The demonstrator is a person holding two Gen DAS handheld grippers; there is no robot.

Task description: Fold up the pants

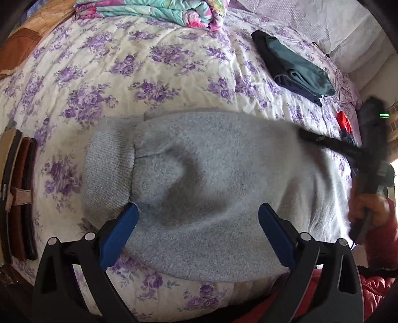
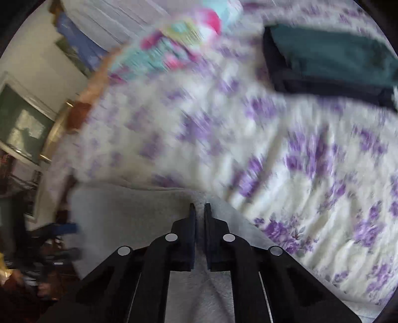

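Note:
Grey fleece pants (image 1: 211, 179) lie bunched on the floral bedspread (image 1: 149, 74), ribbed cuff (image 1: 109, 169) to the left. My left gripper (image 1: 197, 223) is open just above the pants, its blue pads on either side of the cloth, holding nothing. My right gripper (image 2: 199, 211) is shut on a fold of the grey pants (image 2: 139, 211) and lifts it above the bedspread (image 2: 311, 186). It also shows blurred at the right edge of the left wrist view (image 1: 368, 159). The right wrist view is motion-blurred.
A folded stack of dark green and navy clothes (image 1: 296, 67) lies at the back right of the bed and shows in the right view (image 2: 328, 59). A bright patterned quilt (image 1: 154, 10) is rolled at the back. Brown items (image 1: 18, 196) line the left edge.

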